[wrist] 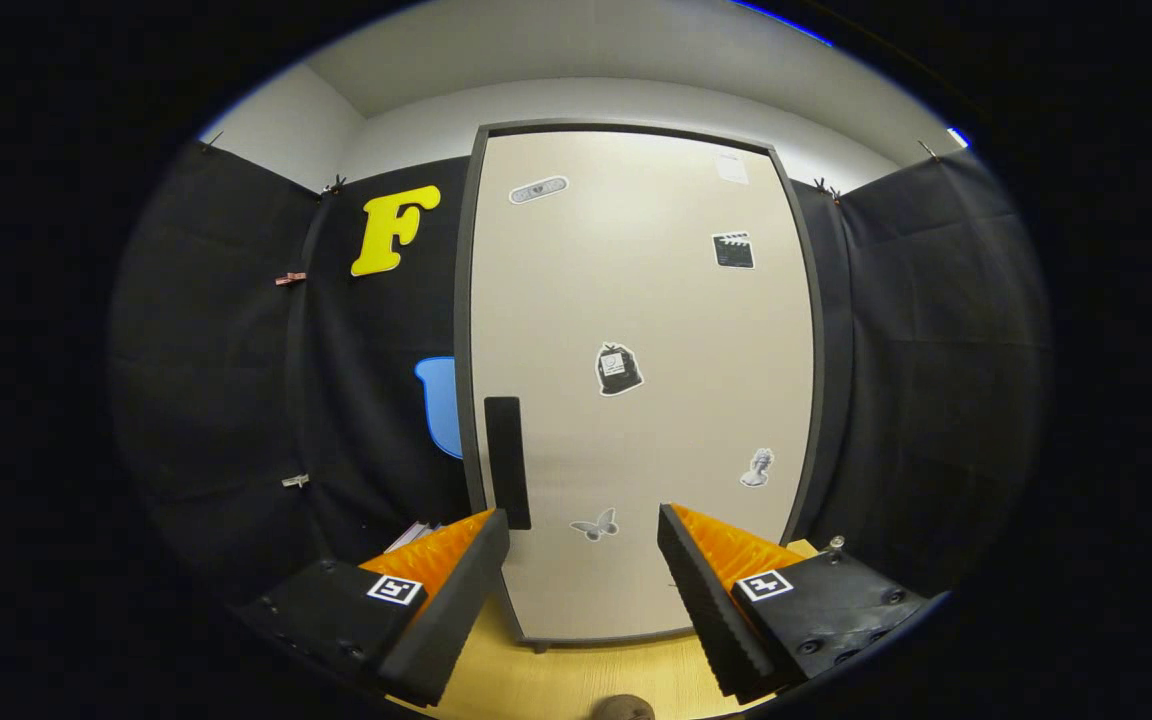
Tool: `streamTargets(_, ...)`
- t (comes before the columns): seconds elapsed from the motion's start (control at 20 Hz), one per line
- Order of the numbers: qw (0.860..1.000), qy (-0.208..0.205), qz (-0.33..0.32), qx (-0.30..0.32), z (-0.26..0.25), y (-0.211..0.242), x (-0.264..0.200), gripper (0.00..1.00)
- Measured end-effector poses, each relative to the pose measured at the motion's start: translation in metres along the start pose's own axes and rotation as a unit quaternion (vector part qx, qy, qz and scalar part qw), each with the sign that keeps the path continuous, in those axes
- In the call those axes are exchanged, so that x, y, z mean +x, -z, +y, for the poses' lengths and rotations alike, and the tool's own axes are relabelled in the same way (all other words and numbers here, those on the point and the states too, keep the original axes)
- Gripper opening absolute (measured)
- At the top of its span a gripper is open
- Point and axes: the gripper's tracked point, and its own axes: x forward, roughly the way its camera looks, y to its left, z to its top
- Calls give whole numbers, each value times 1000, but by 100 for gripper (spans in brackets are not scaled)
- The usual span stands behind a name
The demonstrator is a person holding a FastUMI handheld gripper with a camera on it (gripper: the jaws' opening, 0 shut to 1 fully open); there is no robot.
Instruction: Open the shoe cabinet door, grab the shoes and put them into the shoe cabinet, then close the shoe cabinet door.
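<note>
Shoe cabinet [636,380] stands upright straight ahead of gripper [584,535], door [656,300] closed flat in its dark frame. Fingers spread wide apart, holding nothing, short of door. Dark vertical handle [507,462] near door's left edge, low down, just beyond left fingertip. Small stickers [618,369] scattered across door. Wooden floor [576,680] below cabinet. Brown rounded object [623,708] on floor nearest camera; whether shoe, cannot tell.

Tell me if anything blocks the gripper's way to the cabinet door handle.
Nothing visible does. The gripper is open, its fingers apart and empty. The black handle stands on the shut door, just ahead of the left finger, with only open space between them.
</note>
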Motion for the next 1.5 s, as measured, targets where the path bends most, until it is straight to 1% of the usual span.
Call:
streamTargets(0.35,1000,-16,8,12,34,6,33,98)
streamTargets(0.65,1000,-8,10,19,49,11,72,97)
streamTargets(0.9,1000,3,9,17,50,16,101,97)
streamTargets(0.95,1000,8,9,19,48,16,106,96)
streamTargets(1.05,1000,14,11,24,46,17,115,88)
streamTargets(1.25,999,18,25,22,49,26,128,89)
streamTargets(1.35,999,21,22,17,50,27,132,66)
streamTargets(1.4,999,23,21,15,51,28,133,64)
streamTargets(1.5,999,27,23,11,51,27,135,64)
